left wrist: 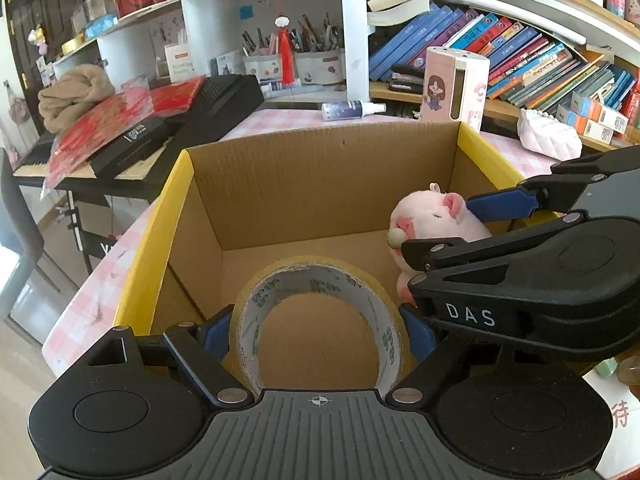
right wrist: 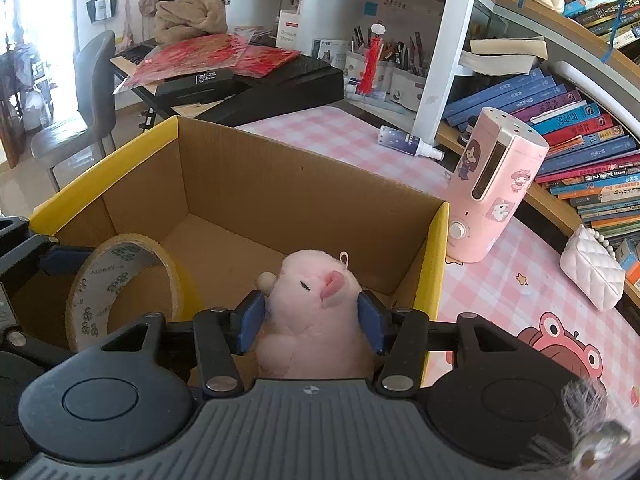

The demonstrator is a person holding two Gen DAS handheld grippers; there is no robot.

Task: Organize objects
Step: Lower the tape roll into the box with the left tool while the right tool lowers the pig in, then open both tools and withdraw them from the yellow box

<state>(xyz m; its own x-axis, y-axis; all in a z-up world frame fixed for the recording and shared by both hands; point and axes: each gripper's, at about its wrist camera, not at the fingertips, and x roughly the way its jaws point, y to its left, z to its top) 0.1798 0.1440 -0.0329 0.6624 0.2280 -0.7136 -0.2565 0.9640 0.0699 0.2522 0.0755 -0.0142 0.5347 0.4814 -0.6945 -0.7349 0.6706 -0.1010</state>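
Left tool clamped on yellow tape roll, right tool with blue pads beside pink plush pig, grip uncertain, both inside yellow-rimmed cardboard box on pink-checked surface, pink humidifier adjacent.

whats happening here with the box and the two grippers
A person is packing things into an open cardboard box with two handheld grippers. The left gripper holds a roll of tape upright inside the box. The right gripper has a pink plush pig between its fingers, low in the box beside the tape; whether they still squeeze it is unclear.
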